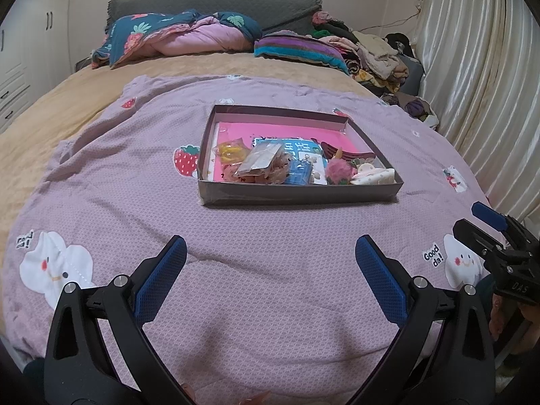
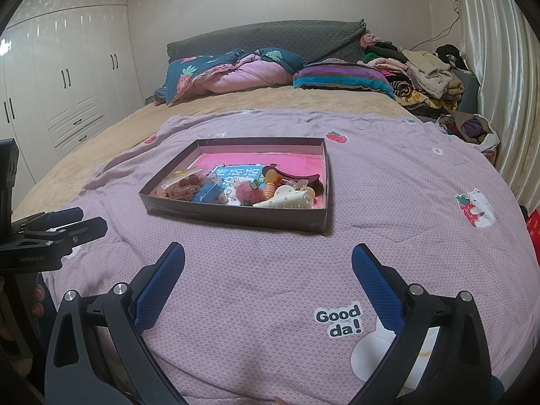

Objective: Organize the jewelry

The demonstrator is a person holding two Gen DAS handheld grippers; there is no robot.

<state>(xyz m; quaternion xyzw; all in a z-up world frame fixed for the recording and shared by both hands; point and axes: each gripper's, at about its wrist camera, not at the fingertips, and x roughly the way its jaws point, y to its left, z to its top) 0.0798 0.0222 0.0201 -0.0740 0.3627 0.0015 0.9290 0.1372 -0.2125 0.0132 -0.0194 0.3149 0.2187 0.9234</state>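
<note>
The flat dark cardboard box (image 2: 236,214) sits on the purple quilt (image 1: 270,253), with hair clips and little bags piled along its near side. My left gripper (image 1: 271,253) and right gripper (image 2: 268,260) both hang with fingers wide apart, holding nothing. I cannot tell if sorting is starting or finished.

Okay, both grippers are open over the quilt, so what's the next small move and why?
Probably ease the right gripper forward toward the box: it and the left gripper hold nothing, and the cream hair claw lies nearest, at the box's front right corner.
</note>
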